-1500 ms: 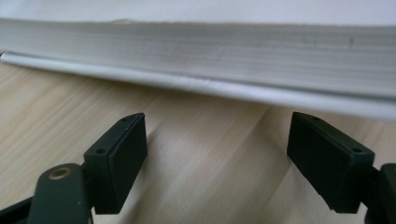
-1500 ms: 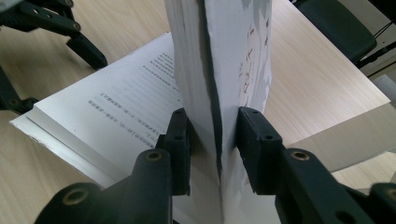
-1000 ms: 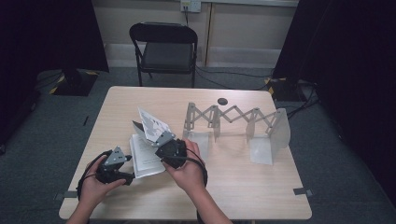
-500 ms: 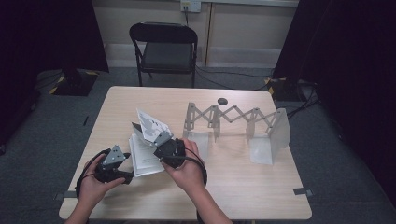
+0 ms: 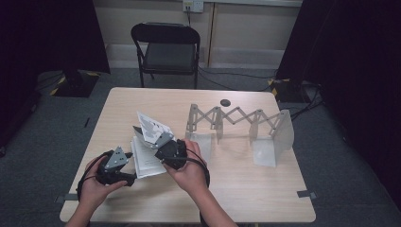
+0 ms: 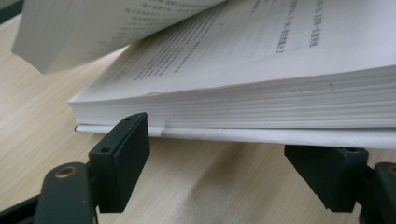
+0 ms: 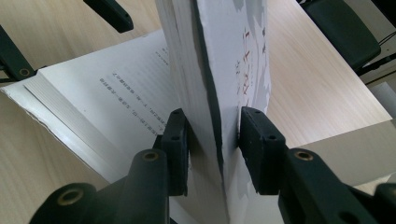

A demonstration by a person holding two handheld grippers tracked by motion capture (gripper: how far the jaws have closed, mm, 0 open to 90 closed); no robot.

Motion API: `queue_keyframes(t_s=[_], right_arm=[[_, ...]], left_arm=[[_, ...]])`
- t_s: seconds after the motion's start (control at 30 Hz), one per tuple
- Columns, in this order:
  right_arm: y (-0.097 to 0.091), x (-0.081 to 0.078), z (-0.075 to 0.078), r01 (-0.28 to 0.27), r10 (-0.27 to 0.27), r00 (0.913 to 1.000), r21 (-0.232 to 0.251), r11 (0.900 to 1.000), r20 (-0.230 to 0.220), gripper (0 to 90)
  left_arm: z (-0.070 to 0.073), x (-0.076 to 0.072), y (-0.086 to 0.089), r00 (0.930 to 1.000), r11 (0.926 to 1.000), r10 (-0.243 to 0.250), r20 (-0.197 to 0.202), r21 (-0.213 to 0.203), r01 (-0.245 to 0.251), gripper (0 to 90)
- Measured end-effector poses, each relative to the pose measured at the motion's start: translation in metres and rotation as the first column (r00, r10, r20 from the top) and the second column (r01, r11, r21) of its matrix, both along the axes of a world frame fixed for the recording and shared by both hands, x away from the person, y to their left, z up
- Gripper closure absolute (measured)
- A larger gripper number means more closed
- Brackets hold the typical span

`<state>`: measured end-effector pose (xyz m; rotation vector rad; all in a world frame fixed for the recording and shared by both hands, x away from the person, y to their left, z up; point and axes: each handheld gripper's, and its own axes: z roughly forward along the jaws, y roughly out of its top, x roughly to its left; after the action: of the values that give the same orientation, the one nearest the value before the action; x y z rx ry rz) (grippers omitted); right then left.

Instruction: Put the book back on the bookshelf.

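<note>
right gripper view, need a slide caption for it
Right gripper shut on the book's lifted front cover and pages, the rest lying open on the table.

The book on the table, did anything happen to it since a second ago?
Hardly. The left gripper has just been opening its jaws; they stand apart at the book's edge without pressing. The right gripper stays clamped on the lifted cover and pages. Hands, book and folding rack kept their places.
</note>
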<state>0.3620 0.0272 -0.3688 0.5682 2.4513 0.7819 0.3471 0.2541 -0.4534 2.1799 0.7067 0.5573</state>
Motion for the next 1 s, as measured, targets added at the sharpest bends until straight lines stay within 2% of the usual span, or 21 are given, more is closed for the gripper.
queue_keyframes(t_s=[0.03,0.07,0.17,0.23,0.27,0.3,0.33,0.37,0.4,0.43,0.47,0.5,0.53,0.57,0.63,0.67,0.73,0.8,0.87,0.9,1.0], right_arm=[[0.0,0.0,0.0,0.0,0.0,1.0,0.0,1.0,0.0,64.4],[0.0,0.0,0.001,-0.007,0.007,1.0,-0.006,1.0,0.003,64.4],[0.0,0.0,0.005,-0.017,0.017,0.9999,-0.019,0.9997,-0.001,64.3],[-0.001,0.0,0.01,-0.024,0.024,0.9997,-0.022,0.9995,-0.003,64.4],[-0.001,0.0,0.012,-0.026,0.026,0.9996,-0.021,0.9994,-0.008,64.4],[-0.001,0.0,0.012,-0.026,0.026,0.9996,-0.021,0.9994,-0.008,64.4],[0.0,0.001,0.014,-0.039,0.039,0.9992,-0.029,0.9988,-0.011,64.3],[0.0,0.001,0.015,-0.047,0.047,0.9988,-0.033,0.9984,-0.011,64.4],[0.002,0.001,0.016,-0.054,0.054,0.9985,-0.039,0.9978,-0.013,64.4],[0.002,0.001,0.016,-0.054,0.054,0.9985,-0.039,0.9978,-0.013,64.4],[0.007,0.0,0.017,-0.07,0.07,0.9975,-0.06,0.9957,-0.007,64.1],[0.008,0.0,0.017,-0.078,0.078,0.997,-0.066,0.9948,-0.005,63.7],[0.01,0.0,0.017,-0.083,0.083,0.9965,-0.066,0.9943,-0.007,62.5],[0.011,0.0,0.017,-0.095,0.095,0.9955,-0.065,0.9933,-0.01,60.7],[0.01,0.002,0.016,-0.117,0.116,0.9918,-0.001,0.9932,-0.052,49.5],[0.008,0.004,0.014,-0.136,0.141,0.9866,0.059,0.9889,-0.082,45.0],[0.0,0.003,0.013,-0.12,0.129,0.9881,0.108,0.9869,-0.084,36.9],[-0.01,0.003,0.011,-0.103,0.117,0.9888,0.141,0.9846,-0.093,29.8],[-0.016,0.003,0.009,-0.089,0.106,0.9887,0.152,0.9844,-0.106,29.1],[-0.029,0.002,0.004,-0.063,0.088,0.9873,0.182,0.9814,-0.132,28.5],[-0.044,0.0,-0.005,-0.047,0.077,0.9858,0.198,0.979,-0.149,26.9]], left_arm=[[0.0,0.0,0.0,1.0,1.0,0.0,0.0,0.0,0.0,22.3],[0.003,-0.002,-0.002,0.9995,0.9998,-0.012,0.028,0.013,0.012,22.3],[0.012,-0.004,-0.004,0.9978,0.9995,-0.022,0.062,0.022,0.021,22.1],[0.016,-0.005,-0.004,0.9964,0.9996,-0.027,0.081,0.009,0.026,21.8],[0.021,-0.007,-0.006,0.9928,0.9993,-0.038,0.114,0.006,0.038,22.2],[0.021,-0.007,-0.006,0.9928,0.9993,-0.038,0.114,0.006,0.038,21.8],[0.026,-0.008,-0.009,0.9894,0.9977,-0.064,0.131,-0.014,0.066,19.0],[0.029,-0.009,-0.013,0.9847,0.9959,-0.089,0.15,0.001,0.09,17.2],[0.029,-0.009,-0.016,0.9809,0.9933,-0.115,0.157,0.012,0.115,16.7],[0.029,-0.009,-0.016,0.9809,0.9933,-0.115,0.157,0.012,0.115,19.2],[0.028,-0.009,-0.024,0.9756,0.985,-0.172,0.136,0.034,0.169,24.5],[0.028,-0.009,-0.024,0.9756,0.985,-0.172,0.136,0.034,0.169,30.3],[0.026,-0.011,-0.028,0.9708,0.9785,-0.203,0.128,0.062,0.197,34.1],[0.026,-0.013,-0.029,0.9727,0.9797,-0.197,0.123,0.064,0.19,35.7],[0.028,-0.014,-0.027,0.9689,0.9777,-0.203,0.142,0.086,0.192,41.6],[0.029,-0.014,-0.026,0.9669,0.9765,-0.206,0.151,0.096,0.193,42.9],[0.028,-0.015,-0.024,0.9648,0.9744,-0.214,0.153,0.102,0.2,44.1],[0.027,-0.016,-0.025,0.9628,0.9716,-0.223,0.153,0.116,0.206,44.3],[0.027,-0.017,-0.027,0.9617,0.9683,-0.228,0.152,0.139,0.208,44.3],[0.027,-0.017,-0.027,0.9627,0.9697,-0.224,0.151,0.132,0.205,44.4],[0.028,-0.016,-0.025,0.9625,0.9695,-0.227,0.148,0.128,0.209,44.4]])
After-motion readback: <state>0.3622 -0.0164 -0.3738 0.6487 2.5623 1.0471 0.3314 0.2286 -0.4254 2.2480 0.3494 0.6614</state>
